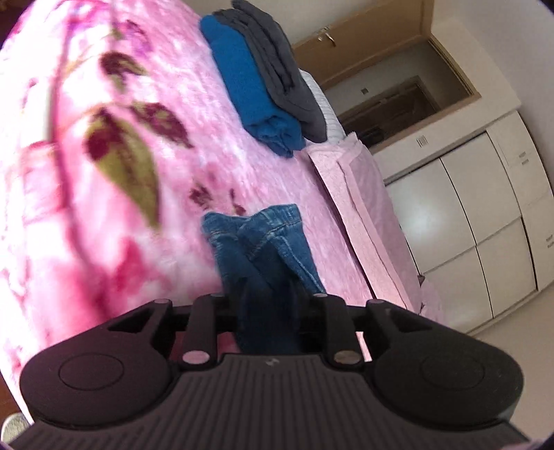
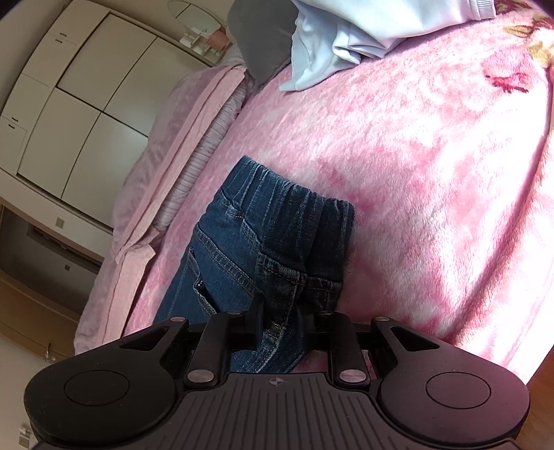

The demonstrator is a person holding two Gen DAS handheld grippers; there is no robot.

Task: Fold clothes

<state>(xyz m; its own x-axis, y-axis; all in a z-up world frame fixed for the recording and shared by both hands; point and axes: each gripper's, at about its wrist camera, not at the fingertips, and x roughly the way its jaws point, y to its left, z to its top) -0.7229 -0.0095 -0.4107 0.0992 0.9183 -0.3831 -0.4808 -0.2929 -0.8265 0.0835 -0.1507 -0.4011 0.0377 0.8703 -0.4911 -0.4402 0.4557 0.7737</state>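
A pair of small blue jeans (image 1: 273, 239) lies bunched on the pink flowered blanket (image 1: 104, 242). In the left wrist view a leg end of the denim runs down between the fingers of my left gripper (image 1: 268, 304), which is shut on it. The right wrist view shows the elastic waistband and back pocket of the jeans (image 2: 270, 221). My right gripper (image 2: 278, 322) is shut on a fold of denim just below the waistband. The cloth hides both grippers' fingertips.
A folded blue garment (image 1: 249, 93) and a folded grey one (image 1: 277, 62) are stacked near the bed's far edge. A light blue garment (image 2: 346, 31) and a grey one (image 2: 263, 34) lie at the blanket's far side. White wardrobes (image 1: 467, 207) stand beyond the bed's edge (image 1: 363, 194).
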